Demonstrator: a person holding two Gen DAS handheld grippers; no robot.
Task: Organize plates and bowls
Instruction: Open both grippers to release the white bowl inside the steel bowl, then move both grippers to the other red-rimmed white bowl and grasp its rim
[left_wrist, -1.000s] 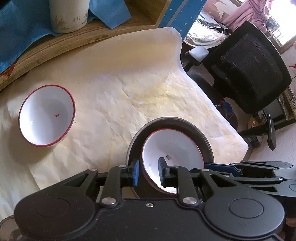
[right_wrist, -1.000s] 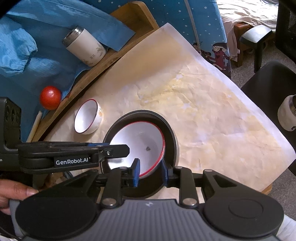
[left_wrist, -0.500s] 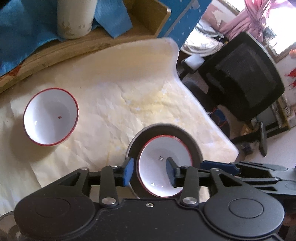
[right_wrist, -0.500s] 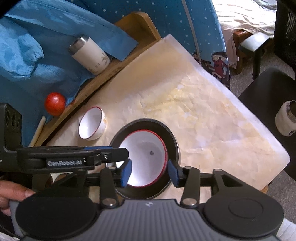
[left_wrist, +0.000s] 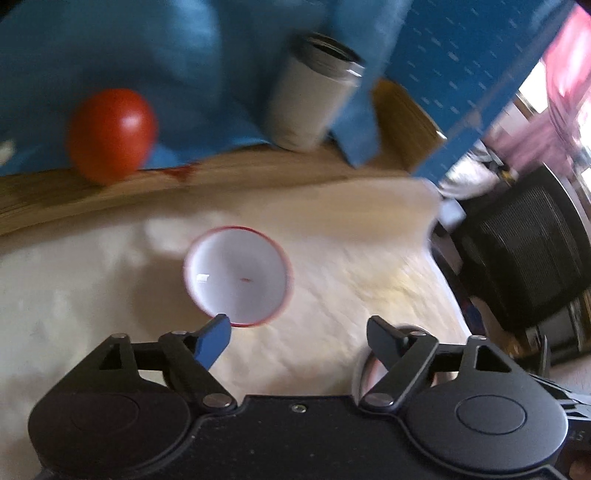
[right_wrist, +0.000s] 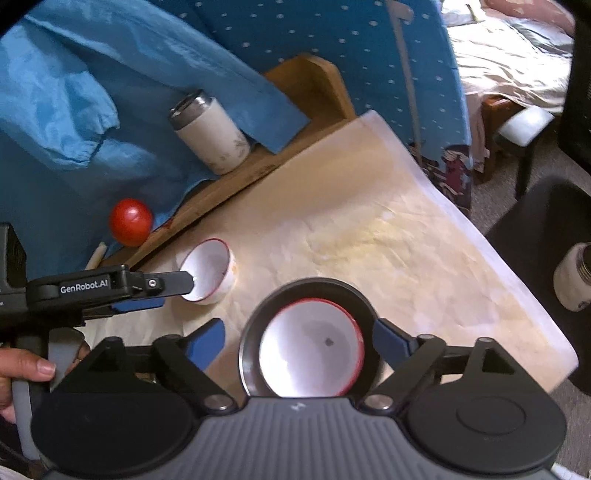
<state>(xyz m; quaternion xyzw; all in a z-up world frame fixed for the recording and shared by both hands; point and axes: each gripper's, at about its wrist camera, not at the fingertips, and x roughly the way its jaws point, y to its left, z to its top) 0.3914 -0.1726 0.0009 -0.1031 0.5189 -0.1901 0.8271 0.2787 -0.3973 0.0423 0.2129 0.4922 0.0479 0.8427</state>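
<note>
A dark plate (right_wrist: 317, 288) lies on the pale paper with a white, red-rimmed bowl (right_wrist: 312, 354) set inside it. My right gripper (right_wrist: 299, 338) hovers over them, its jaws opening wide on either side, pads clear of the plate. A second white, red-rimmed bowl (left_wrist: 236, 275) (right_wrist: 207, 273) stands alone further left. My left gripper (left_wrist: 299, 328) (right_wrist: 175, 293) is near it, jaws opening with nothing between them; one blue fingertip (left_wrist: 218, 334) overlaps the bowl's near rim in this blurred view. The plate's edge (left_wrist: 364, 365) peeks out behind the right finger.
A red tomato (right_wrist: 130, 221) and a white tumbler (right_wrist: 210, 133) sit on the raised wooden ledge (right_wrist: 236, 181) among blue cloth (right_wrist: 55, 122). A black chair (left_wrist: 524, 258) stands past the table's right edge, another white cup (right_wrist: 572, 280) beside it. A hand (right_wrist: 22, 369) holds the left gripper.
Both grippers opened and let go of the bowl in the plate. The left gripper swung away to the lone bowl, the view now blurred. The right gripper lifted slightly.
</note>
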